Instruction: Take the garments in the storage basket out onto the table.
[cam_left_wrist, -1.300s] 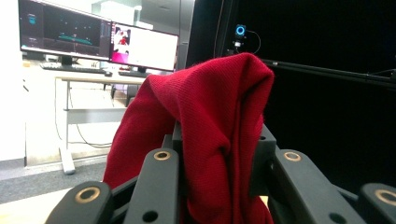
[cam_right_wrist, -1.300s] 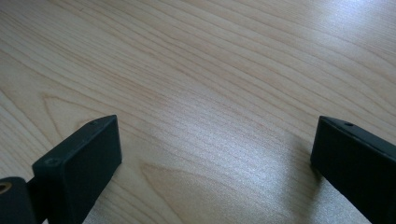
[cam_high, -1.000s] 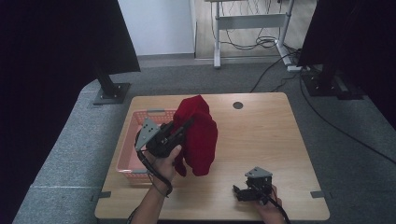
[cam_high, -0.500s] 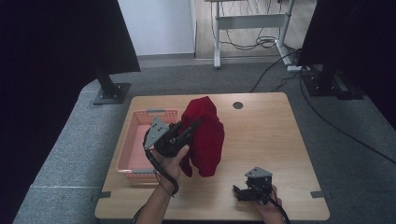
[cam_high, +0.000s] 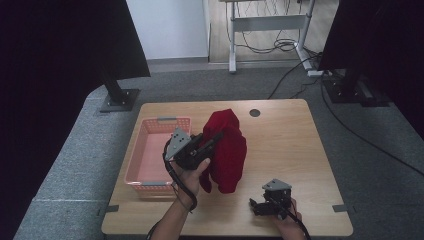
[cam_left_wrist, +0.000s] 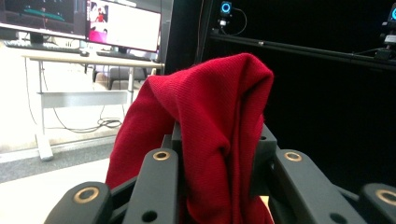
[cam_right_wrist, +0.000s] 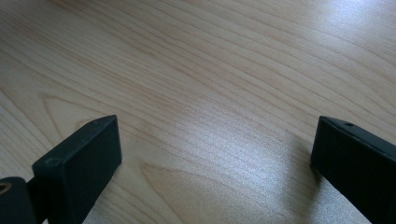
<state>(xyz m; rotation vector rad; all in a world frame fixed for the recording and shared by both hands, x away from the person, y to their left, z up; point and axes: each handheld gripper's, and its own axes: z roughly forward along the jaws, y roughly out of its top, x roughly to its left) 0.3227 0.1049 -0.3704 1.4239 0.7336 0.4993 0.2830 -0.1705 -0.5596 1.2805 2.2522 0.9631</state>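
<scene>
The soft red knit cloth (cam_high: 226, 150) hangs limp above the tabletop (cam_high: 290, 145), bunched between the left gripper (cam_high: 207, 142) fingers; probably light. The right gripper (cam_high: 257, 206) rests released.

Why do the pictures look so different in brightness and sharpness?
High view: dark curtains at both sides, the wooden table evenly lit and fairly sharp. Left gripper view: the red cloth is sharp and bright against a black backdrop, the window area beyond washed out. Right gripper view: a soft sheen of glare on the wood between the blurred claw jaws.
</scene>
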